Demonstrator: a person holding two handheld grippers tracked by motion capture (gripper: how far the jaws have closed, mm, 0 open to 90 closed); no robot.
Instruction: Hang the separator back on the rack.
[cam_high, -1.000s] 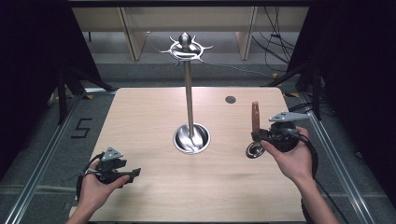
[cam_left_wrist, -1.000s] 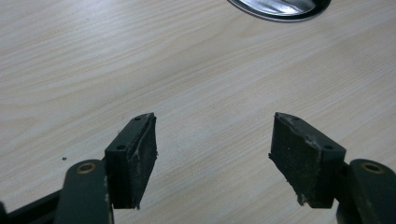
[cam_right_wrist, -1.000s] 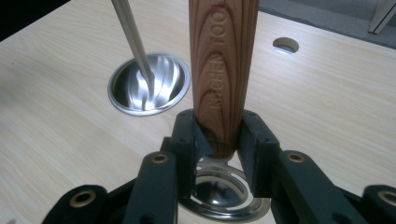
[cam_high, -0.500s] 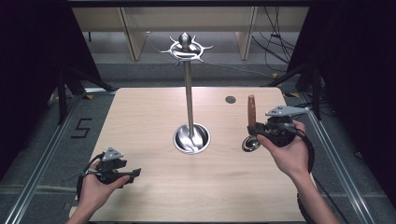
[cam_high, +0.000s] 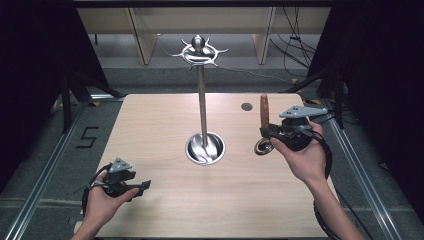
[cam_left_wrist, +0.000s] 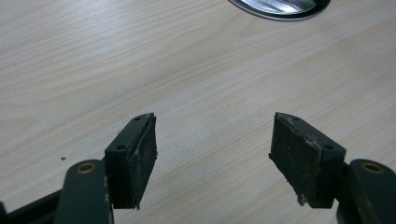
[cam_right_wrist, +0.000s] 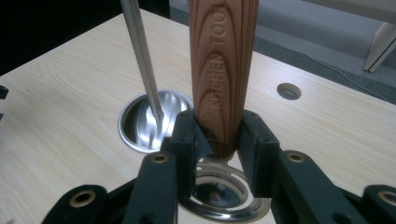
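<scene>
My right gripper (cam_high: 265, 131) (cam_right_wrist: 218, 136) is shut on the lower end of a kitchen tool's wooden handle (cam_high: 263, 110) (cam_right_wrist: 223, 70), which stands upright. The tool's round metal head (cam_high: 262, 147) (cam_right_wrist: 219, 198) hangs under the jaws, just over the table at the right. A tall metal stand (cam_high: 201, 100) rises from a round steel base (cam_high: 205, 148) (cam_right_wrist: 140, 123) at the table's middle and carries a crown of hooks (cam_high: 199, 51) on top. My left gripper (cam_high: 142, 186) (cam_left_wrist: 212, 154) rests open near the front left, with bare wood between its pads.
A small round hole (cam_high: 246, 106) (cam_right_wrist: 288, 91) lies in the wooden tabletop (cam_high: 160, 125) beyond the tool. The stand's base edge (cam_left_wrist: 280, 7) shows far ahead of the left jaws. Dark drapes and metal rails flank the table.
The right hand has lifted the tool a little and carried it slightly farther back. The left hand has stayed where it was.
</scene>
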